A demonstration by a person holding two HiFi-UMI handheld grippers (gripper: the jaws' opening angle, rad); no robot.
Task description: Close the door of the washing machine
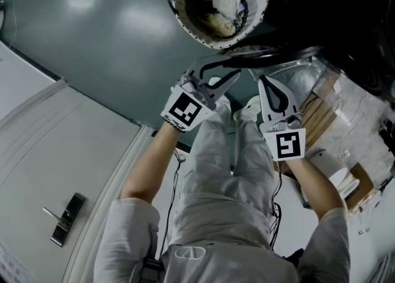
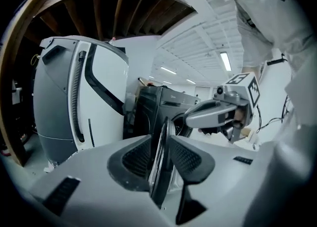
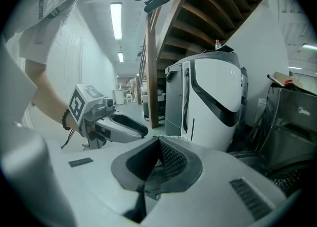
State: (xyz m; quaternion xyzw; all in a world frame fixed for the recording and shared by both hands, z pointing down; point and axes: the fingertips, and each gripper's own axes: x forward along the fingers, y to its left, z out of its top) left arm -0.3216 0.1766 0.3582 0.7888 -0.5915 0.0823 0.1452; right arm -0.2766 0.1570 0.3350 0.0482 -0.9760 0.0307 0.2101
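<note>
Head view: the person in pale grey clothes stands over a dark teal floor (image 1: 92, 29). The left hand-held gripper (image 1: 221, 71) and the right hand-held gripper (image 1: 266, 84) sit side by side at the frame's centre. A round white ribbed basket (image 1: 256, 13) with laundry in it is at the top.

Left gripper view: the left hand-held gripper (image 2: 159, 139) is released, with its dark pads apart. The thin chrome-rimmed round door (image 2: 159, 171) is seen edge-on in the gap between them, at lower centre. Whether a pad touches it cannot be told. Behind it, at centre, stands the black front-loading washing machine (image 2: 153, 105). A tall white-and-grey appliance (image 2: 74, 97) fills the left, and the right hand-held gripper (image 2: 187, 119) is at right of centre.

Right gripper view: the right hand-held gripper (image 3: 159, 139) is clenched on nothing, its pads together. The left hand-held gripper (image 3: 141, 131) is at the left, and the white appliance (image 3: 213, 97) at right of centre.
</note>
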